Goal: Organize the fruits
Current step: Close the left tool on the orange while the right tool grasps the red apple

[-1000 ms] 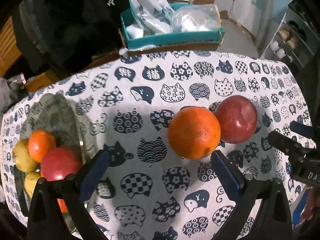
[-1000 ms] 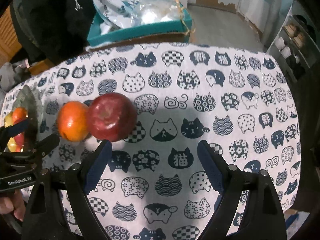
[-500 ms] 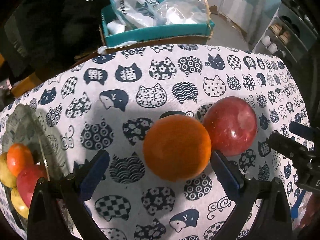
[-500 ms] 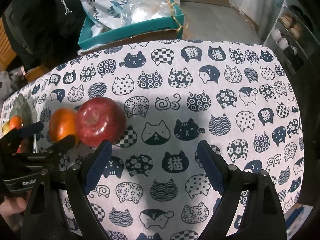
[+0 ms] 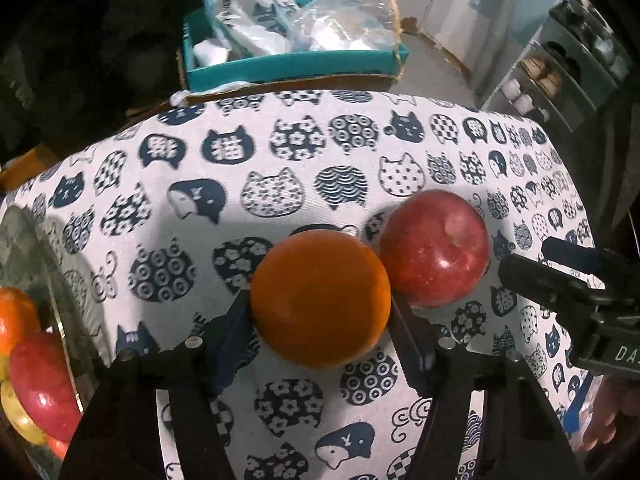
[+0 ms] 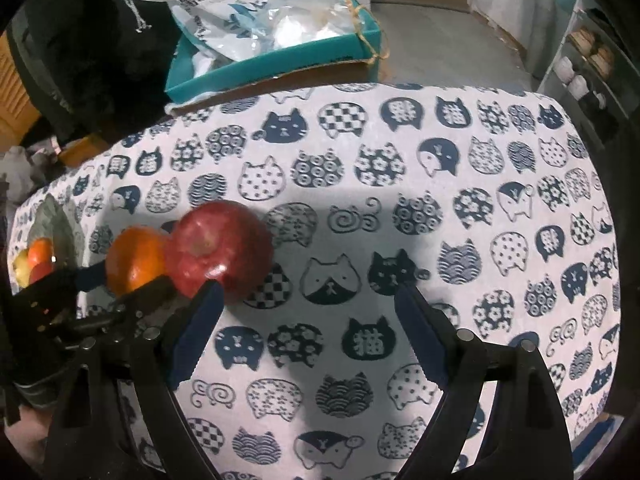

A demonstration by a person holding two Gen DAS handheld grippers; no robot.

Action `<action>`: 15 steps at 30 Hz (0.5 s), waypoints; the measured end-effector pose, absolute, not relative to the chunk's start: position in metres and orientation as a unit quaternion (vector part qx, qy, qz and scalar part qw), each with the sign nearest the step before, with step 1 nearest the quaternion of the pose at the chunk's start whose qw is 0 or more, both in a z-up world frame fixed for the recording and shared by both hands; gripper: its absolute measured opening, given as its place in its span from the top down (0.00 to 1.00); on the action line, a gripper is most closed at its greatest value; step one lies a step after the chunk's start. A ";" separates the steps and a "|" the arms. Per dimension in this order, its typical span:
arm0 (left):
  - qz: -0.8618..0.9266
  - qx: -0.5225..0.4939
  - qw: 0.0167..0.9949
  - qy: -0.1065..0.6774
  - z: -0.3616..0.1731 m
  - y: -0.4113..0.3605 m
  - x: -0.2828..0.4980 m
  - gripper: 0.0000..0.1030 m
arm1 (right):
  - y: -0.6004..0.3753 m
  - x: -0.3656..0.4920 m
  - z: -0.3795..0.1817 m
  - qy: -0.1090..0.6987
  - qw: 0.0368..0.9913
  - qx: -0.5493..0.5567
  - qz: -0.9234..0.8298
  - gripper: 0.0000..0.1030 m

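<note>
A: Where is the round orange fruit (image 5: 320, 298) lying?

B: On the cat-print counter (image 5: 280, 152), touching the red apple (image 5: 434, 248). The left gripper (image 5: 320, 320) has just been closing; its fingers are pressing it either side. The right gripper (image 6: 308, 320) is hovering wide open, empty.

This looks like a home, a lived-in room. The table wears a cotton cloth (image 6: 400, 200) printed with cat faces, and behind it stands a teal box (image 6: 280, 60) full of plastic bags (image 6: 224, 12). At the right, a shelf (image 5: 560, 64) holds cups and bowls — ordinary household things.
</note>
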State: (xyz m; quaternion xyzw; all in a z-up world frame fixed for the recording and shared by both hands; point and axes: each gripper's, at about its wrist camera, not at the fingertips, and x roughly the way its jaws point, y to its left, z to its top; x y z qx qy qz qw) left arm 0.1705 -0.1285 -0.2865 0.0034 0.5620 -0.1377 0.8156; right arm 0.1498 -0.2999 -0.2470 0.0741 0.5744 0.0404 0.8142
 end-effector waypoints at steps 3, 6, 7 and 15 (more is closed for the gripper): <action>-0.123 0.001 0.819 0.560 -0.284 -0.118 0.170 0.35 | -0.290 0.153 -0.247 0.573 0.814 0.078 0.056 0.16; -0.111 -0.005 0.823 0.557 -0.279 -0.107 0.169 0.35 | -0.279 0.156 -0.248 0.573 0.812 0.085 0.075 0.16; -0.105 -0.004 0.825 0.555 -0.277 -0.103 0.169 0.35 | -0.276 0.158 -0.249 0.573 0.811 0.085 0.079 0.16; -0.086 -0.010 0.831 0.549 -0.271 -0.083 0.165 0.35 | -0.245 0.172 -0.265 0.586 0.802 0.057 0.096 0.16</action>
